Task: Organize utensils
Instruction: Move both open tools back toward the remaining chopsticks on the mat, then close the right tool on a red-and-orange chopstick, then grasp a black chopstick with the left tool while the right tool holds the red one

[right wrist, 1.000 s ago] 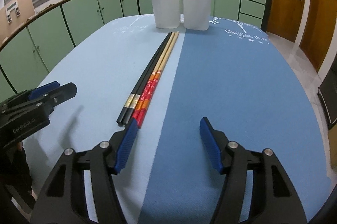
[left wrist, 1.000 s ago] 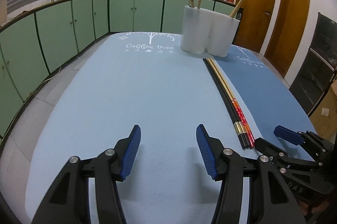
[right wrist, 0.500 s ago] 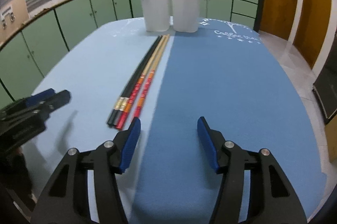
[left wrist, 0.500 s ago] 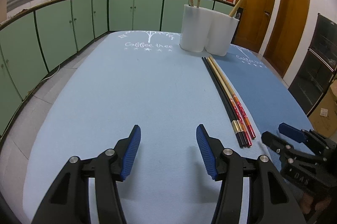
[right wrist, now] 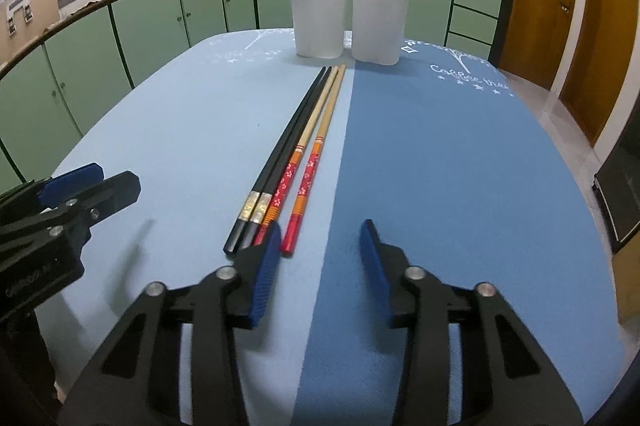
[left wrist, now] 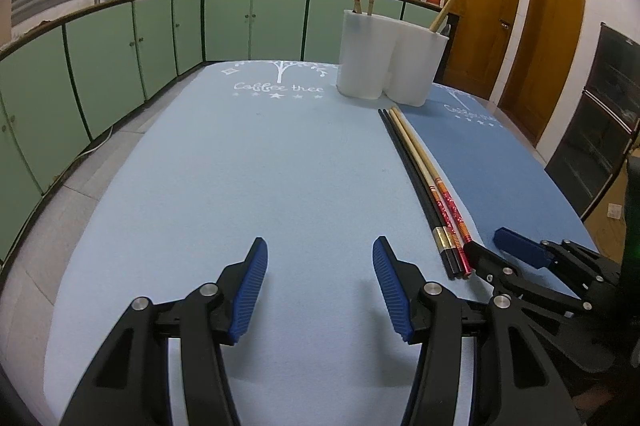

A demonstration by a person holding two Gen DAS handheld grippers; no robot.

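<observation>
Four chopsticks [right wrist: 298, 162] lie side by side on the tabletop [right wrist: 440, 186], pointing at the white holder [right wrist: 348, 14]. Right gripper [right wrist: 318, 246] jaws closing over their near ends, nothing gripped. Left gripper [left wrist: 318, 286] jaws half-open, empty.

Both tongs [left wrist: 320, 286] [right wrist: 320, 262] are black, angular, silver-riveted frames with ribbed blue pads [left wrist: 250, 290].

Right gripper [right wrist: 320, 234] jaws closing, empty, just before four chopsticks [right wrist: 304, 146] on mat [right wrist: 440, 166]; holder [right wrist: 348, 14] beyond; left gripper [right wrist: 80, 186] at left.
</observation>
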